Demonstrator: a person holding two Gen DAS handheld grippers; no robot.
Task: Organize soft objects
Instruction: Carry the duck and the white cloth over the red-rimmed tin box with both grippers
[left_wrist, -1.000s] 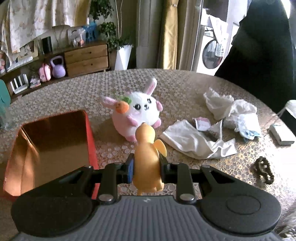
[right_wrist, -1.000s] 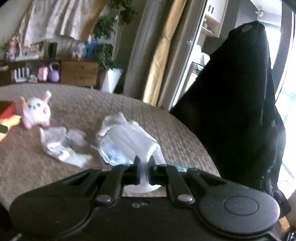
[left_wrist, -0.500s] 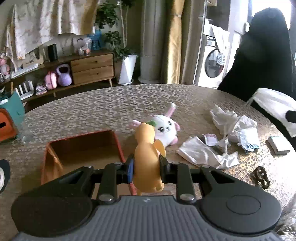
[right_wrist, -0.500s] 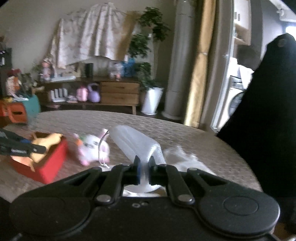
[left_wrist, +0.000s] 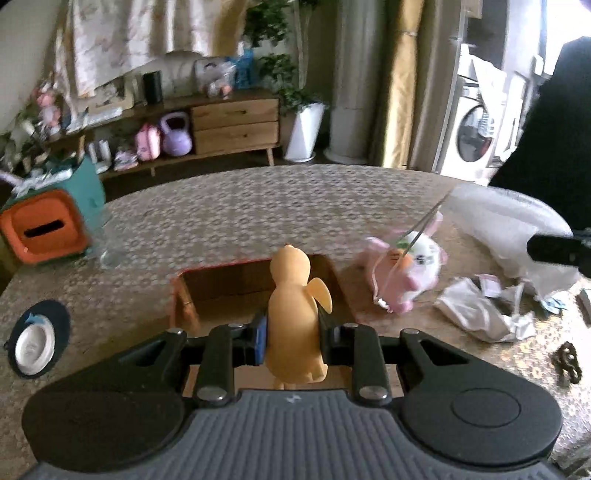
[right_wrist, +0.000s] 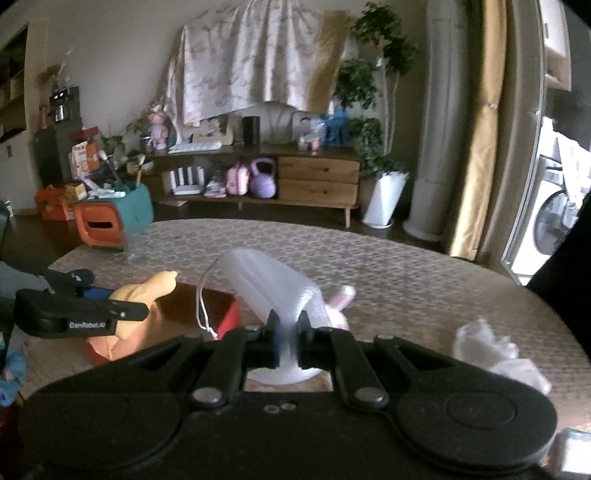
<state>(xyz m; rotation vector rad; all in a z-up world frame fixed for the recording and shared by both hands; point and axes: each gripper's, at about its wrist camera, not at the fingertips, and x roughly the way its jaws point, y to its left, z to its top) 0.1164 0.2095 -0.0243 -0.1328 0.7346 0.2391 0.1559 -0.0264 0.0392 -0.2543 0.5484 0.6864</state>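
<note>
Two grippers hold toys: upright yellow duck (left_wrist: 293, 314) faces away.

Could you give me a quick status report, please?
Left gripper shut on yellow duck, above red box. Right gripper shut on clear bag. Path clear.

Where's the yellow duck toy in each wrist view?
Left wrist: the yellow duck toy sits at centre, clamped in the left gripper, in front of the red box.
Right wrist: the duck is at left, held in that gripper above the box.
Shared landmark: the pink-and-white bunny plush beside the box.
</note>
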